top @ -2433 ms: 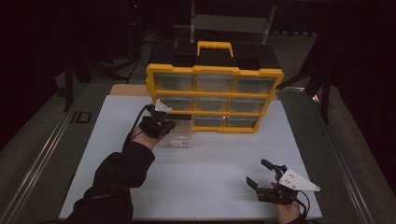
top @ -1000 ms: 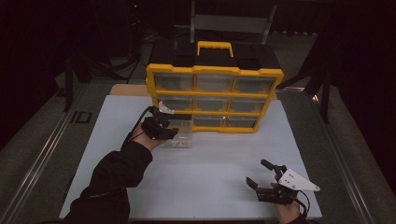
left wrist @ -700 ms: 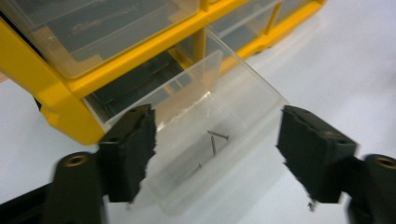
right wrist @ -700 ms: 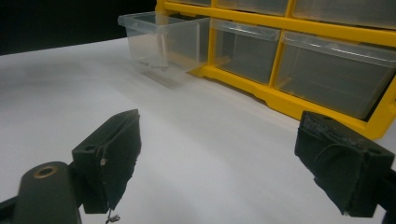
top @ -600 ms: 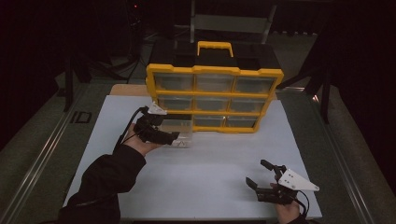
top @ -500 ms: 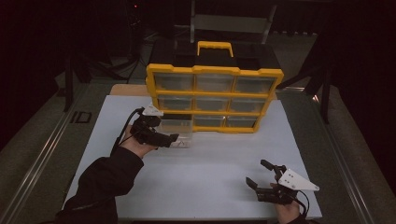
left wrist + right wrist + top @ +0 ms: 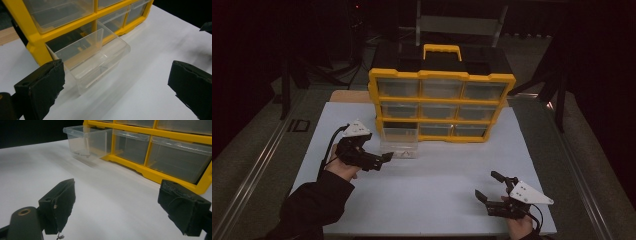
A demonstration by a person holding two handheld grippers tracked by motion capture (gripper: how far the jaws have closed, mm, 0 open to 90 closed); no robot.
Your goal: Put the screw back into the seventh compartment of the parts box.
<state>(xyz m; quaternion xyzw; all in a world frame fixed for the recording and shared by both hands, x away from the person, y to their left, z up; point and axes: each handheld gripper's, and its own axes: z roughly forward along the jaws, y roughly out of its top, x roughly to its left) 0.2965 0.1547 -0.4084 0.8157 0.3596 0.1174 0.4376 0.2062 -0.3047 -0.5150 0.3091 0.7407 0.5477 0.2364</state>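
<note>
With the clear plastic drawer (image 7: 400, 143) now pulled most of the way out of the bottom-left slot of the yellow nine-compartment organiser (image 7: 441, 105), left gripper (image 7: 379, 161) let go and backed off toward the near-left. Was clamped on the drawer front a second ago; now apart from it, jaws spread wide, nothing between them. Left gripper view confirms: both black pads flank the drawer (image 7: 91, 58) with open table between, no contact.

Drawer position: sticking forward over the white table sheet (image 7: 437, 200), rear end looks just inside the slot, front lip nearest the left gripper. Open-topped, looks near empty; something small and dark at the bottom in the right gripper view (image 7: 82, 153), too small to identify. Slight tilt possible, can't confirm.

Right gripper (image 7: 495, 186) parked near-right on the sheet, well apart from organiser and drawer. Jaws wide open, holding nothing. No change vs earlier frames.

Read on the task: pull-out step looks done, release done. Drawer contents now reachable from above. Likely next: regrip to lift the drawer fully clear, or reach in. Risk: drawer barely seated, so a sideways nudge could drop or skew it. Remaining eight drawers shut, untouched.
</note>
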